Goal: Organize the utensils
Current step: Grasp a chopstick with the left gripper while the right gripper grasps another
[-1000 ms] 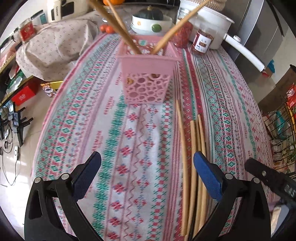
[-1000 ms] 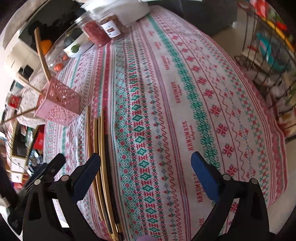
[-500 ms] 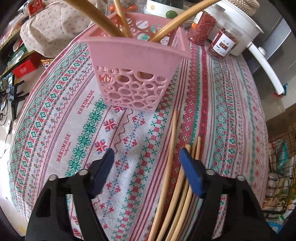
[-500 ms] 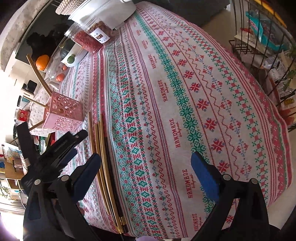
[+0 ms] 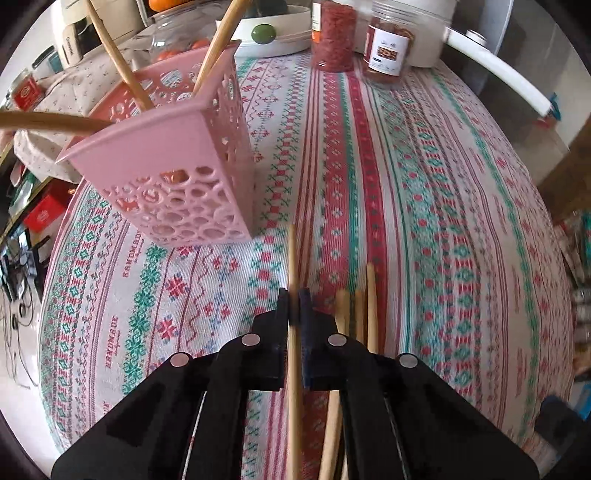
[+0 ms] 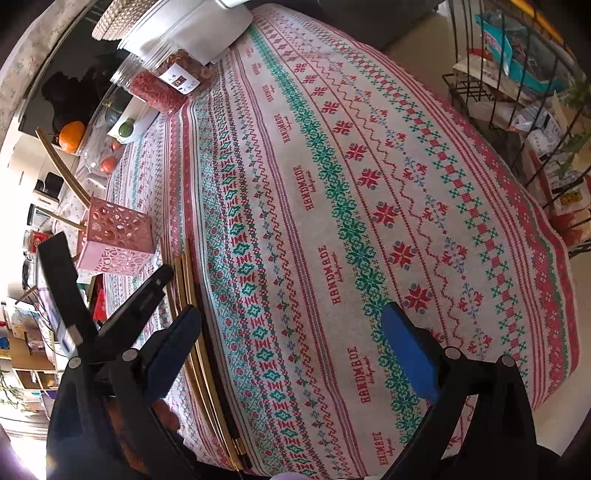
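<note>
My left gripper (image 5: 294,308) is shut on a wooden chopstick (image 5: 293,258) that lies on the patterned tablecloth (image 5: 424,221), its tip pointing toward the pink perforated utensil holder (image 5: 177,177). The holder has three chopsticks (image 5: 122,70) standing in it. Several more chopsticks (image 5: 360,314) lie just right of my left gripper. In the right wrist view the same loose chopsticks (image 6: 186,280) lie beside the holder (image 6: 118,236), with the left gripper (image 6: 162,275) over them. My right gripper (image 6: 291,332) is open and empty above the cloth.
Two jars of red contents (image 5: 334,33) and a white bowl with green fruit (image 5: 273,35) stand behind the holder, next to a white pot (image 5: 424,22). A wire rack (image 6: 517,74) stands off the table's right side. A floral-covered bundle (image 5: 59,110) sits at left.
My left gripper has moved forward toward the holder and closed on the leftmost loose chopstick; it was open before. The right gripper has stayed open and roughly in place.
</note>
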Demonstrator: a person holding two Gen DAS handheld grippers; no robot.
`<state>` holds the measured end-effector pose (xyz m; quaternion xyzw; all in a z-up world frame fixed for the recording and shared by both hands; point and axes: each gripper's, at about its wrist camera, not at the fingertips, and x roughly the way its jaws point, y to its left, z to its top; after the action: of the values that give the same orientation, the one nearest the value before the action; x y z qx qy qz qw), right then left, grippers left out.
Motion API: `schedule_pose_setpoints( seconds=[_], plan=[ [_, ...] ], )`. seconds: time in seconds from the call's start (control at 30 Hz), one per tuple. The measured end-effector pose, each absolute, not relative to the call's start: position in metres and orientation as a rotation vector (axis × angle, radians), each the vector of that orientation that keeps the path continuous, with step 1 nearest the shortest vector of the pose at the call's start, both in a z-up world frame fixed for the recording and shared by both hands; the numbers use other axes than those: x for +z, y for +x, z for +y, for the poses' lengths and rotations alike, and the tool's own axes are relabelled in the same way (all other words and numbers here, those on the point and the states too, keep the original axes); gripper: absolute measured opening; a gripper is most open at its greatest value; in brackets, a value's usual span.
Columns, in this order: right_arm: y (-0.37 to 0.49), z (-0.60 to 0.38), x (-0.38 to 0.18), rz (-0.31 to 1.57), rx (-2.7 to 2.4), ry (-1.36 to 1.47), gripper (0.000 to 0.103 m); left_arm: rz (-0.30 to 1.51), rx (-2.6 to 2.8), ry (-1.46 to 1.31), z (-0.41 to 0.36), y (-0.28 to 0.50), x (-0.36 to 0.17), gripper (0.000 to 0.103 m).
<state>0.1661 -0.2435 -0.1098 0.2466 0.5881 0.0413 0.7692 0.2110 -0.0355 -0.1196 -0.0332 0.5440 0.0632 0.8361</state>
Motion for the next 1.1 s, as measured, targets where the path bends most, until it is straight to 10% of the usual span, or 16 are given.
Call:
schedule_pose_setpoints(
  seconds=[0.4, 0.63, 0.97, 1.1],
  plan=[
    [0.195, -0.178, -0.116, 1.292, 0.124, 0.440, 0.094, 1.175, -0.033, -0.404, 0.038, 0.128, -0.104, 0.005],
    [0.217, -0.138, -0.128, 1.323, 0.114, 0.350, 0.055, 1.112, -0.046, -0.418, 0.064, 0.098, -0.083, 0.005],
    [0.213, -0.092, -0.128, 1.236, 0.045, 0.055, 0.042, 1.092, -0.072, -0.453, 0.078, 0.095, -0.073, 0.005],
    [0.205, -0.076, -0.129, 1.176, 0.087, -0.045, 0.011, 1.084, -0.065, -0.448, 0.080, 0.094, -0.071, 0.005]
  ],
)
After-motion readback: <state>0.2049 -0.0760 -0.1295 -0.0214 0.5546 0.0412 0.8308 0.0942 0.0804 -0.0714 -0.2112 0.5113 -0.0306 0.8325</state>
